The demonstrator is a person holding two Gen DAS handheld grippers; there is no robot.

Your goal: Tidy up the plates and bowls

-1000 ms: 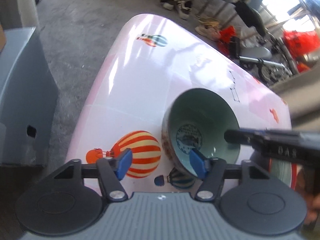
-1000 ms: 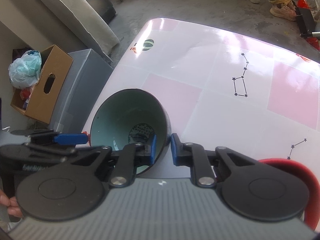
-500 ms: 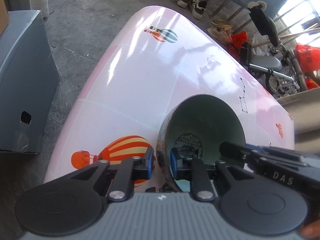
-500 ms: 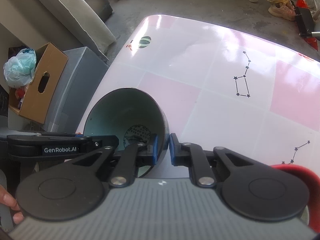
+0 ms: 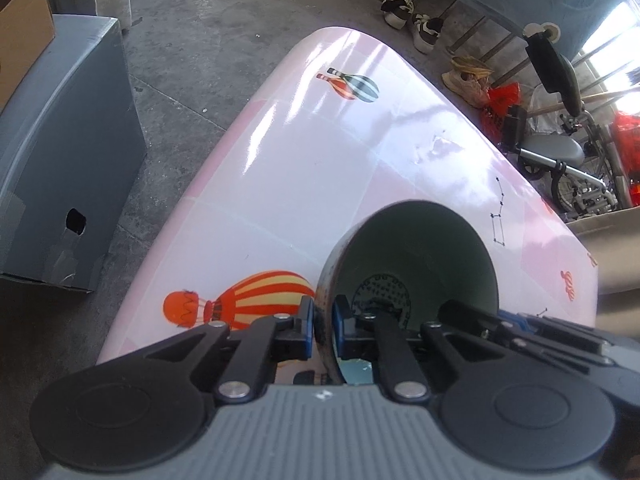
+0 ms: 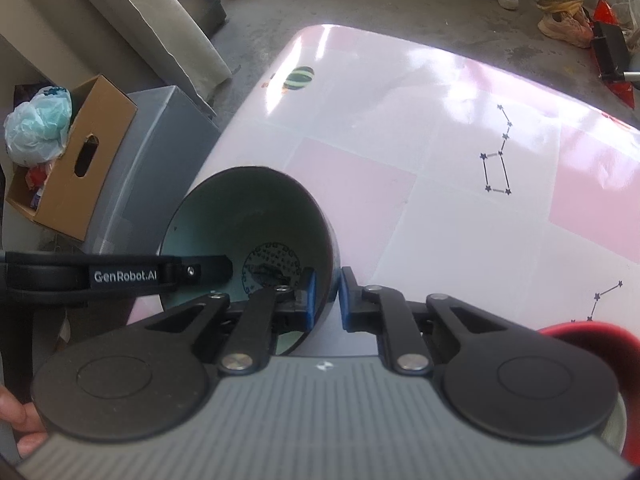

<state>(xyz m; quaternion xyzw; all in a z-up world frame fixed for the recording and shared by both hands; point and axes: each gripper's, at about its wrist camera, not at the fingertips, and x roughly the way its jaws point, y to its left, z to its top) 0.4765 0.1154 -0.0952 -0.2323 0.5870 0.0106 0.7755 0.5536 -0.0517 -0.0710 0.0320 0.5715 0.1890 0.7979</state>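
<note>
The bowl looks like glazed ceramic, its pale green inside smooth and softly shiny, the outer wall speckled and duller. The tablecloth is a glossy plastic sheet, throwing bright glare. Both grippers are matt black plastic with blue pads that may be rubber, bright metal rivets and ribbed grey housings. The floor is rough bare concrete. Beside the table, the brown box is plain matt cardboard, and the red plate rim looks smooth and glossy.
</note>
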